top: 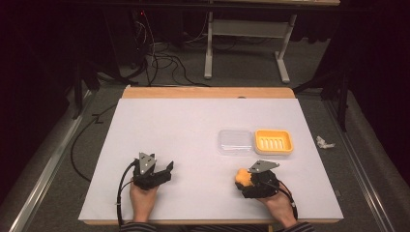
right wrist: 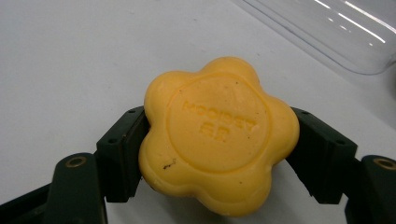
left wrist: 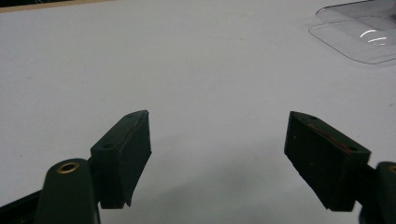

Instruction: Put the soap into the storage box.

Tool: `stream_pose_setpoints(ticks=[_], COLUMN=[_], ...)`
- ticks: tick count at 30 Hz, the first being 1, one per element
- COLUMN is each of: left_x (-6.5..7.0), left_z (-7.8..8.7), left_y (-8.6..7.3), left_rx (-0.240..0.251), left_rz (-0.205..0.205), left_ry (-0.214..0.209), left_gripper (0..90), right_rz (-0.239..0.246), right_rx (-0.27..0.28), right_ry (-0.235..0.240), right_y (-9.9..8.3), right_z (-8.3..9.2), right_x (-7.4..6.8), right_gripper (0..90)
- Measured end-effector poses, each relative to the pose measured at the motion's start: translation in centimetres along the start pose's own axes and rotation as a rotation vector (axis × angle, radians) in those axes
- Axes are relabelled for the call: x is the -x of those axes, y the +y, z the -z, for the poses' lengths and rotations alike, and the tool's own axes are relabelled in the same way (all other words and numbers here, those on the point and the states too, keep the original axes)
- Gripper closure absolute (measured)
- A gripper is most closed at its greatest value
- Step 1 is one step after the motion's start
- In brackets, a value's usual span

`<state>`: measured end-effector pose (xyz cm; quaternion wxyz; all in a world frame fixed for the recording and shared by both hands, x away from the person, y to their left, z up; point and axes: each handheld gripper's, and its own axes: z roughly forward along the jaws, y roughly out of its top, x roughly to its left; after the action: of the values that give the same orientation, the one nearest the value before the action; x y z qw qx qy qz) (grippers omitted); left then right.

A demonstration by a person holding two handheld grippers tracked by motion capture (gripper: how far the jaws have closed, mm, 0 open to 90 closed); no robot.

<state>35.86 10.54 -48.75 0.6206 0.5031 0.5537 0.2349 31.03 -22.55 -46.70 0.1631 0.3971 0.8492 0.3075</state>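
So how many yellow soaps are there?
1. The flower-shaped yellow soap is squeezed between the jaws of the right gripper, near the front of the table. The orange soap dish behind it looks empty.

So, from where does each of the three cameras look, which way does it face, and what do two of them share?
High view: above the person's side, facing forward and down on the white table; both hands, left gripper and right gripper show.
Left gripper view: on the left gripper, along its open fingers toward the clear lid.
Right gripper view: on the right gripper, whose fingers clamp the yellow soap.
Shared: the gripper views both show the clear lid.
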Motion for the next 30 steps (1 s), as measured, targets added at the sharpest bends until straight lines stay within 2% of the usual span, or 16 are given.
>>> stream_pose_setpoints(ticks=[3, 5, 13, 24, 28, 30], left_x=[0.0, 0.0, 0.0, 0.0, 0.0, 0.1], left_z=[0.0, 0.0, 0.0, 0.0, 0.1, 0.1], left_y=[0.0, 0.0, 0.0, 0.0, 0.0, -0.1], left_rx=[0.001, -0.002, 0.001, -0.001, -0.003, -0.002], left_rz=[0.003, -0.002, 0.002, -0.005, -0.011, -0.013], left_ry=[-0.001, -0.001, -0.001, -0.004, -0.006, -0.007], left_gripper=[23.5, 23.5, 23.5, 23.5, 23.4, 23.4], right_rz=[0.0, 0.001, -0.006, -0.025, -0.013, -0.005], right_rx=[0.007, 0.011, 0.025, 0.072, 0.117, 0.112], right_ry=[0.004, 0.024, 0.033, 0.029, 0.026, 0.016], right_y=[0.1, 0.2, 0.1, 0.2, 0.2, 0.2], right_z=[0.1, 0.2, 0.4, 1.2, 1.4, 1.3], right_x=[0.0, 0.1, 0.3, 0.8, 0.8, 0.8], right_gripper=[27.9, 27.9, 28.0, 27.9, 27.9, 27.8])
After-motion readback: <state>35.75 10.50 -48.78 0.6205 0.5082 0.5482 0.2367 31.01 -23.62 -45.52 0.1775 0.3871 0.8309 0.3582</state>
